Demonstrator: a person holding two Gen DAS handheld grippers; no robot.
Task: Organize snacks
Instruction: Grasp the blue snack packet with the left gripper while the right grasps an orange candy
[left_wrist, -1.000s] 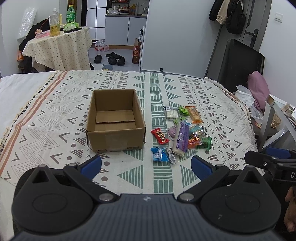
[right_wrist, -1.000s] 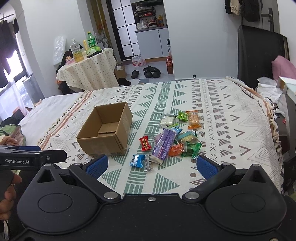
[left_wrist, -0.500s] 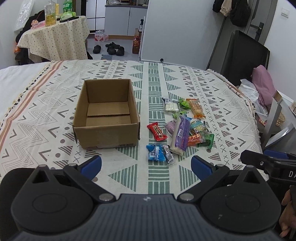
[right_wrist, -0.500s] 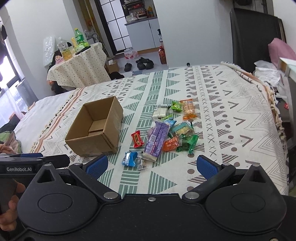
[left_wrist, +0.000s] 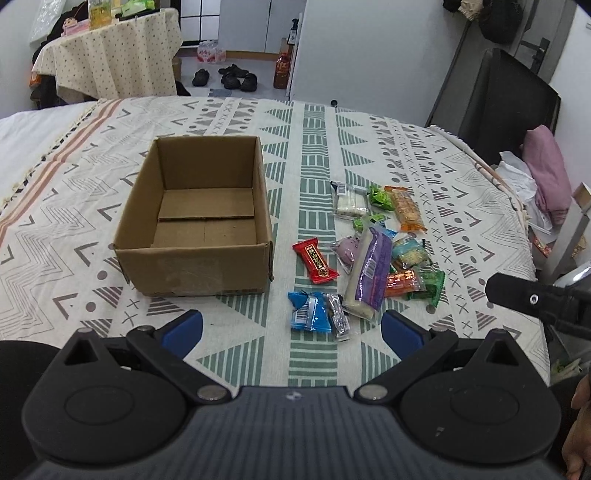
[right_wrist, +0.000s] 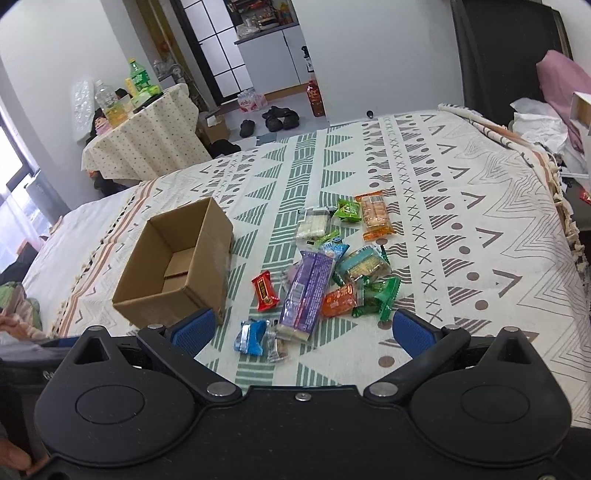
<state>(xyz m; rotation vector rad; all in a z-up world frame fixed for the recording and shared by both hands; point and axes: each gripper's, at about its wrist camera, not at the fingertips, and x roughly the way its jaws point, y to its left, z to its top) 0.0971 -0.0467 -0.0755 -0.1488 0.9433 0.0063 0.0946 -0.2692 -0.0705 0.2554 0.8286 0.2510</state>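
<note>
Both hand-held grippers moved closer over the bed (left_wrist: 317, 122), left hand-held gripper (left_wrist: 291, 326) released, right hand-held gripper (right_wrist: 303, 328) released, empty cardboard box (left_wrist: 199, 254) beside loose snacks (left_wrist: 369, 269).

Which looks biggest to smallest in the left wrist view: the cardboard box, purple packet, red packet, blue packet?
1. cardboard box
2. purple packet
3. red packet and blue packet: look alike, not ranked.

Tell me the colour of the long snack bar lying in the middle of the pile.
Purple, the long snack bar; clearest in the right wrist view.
</note>
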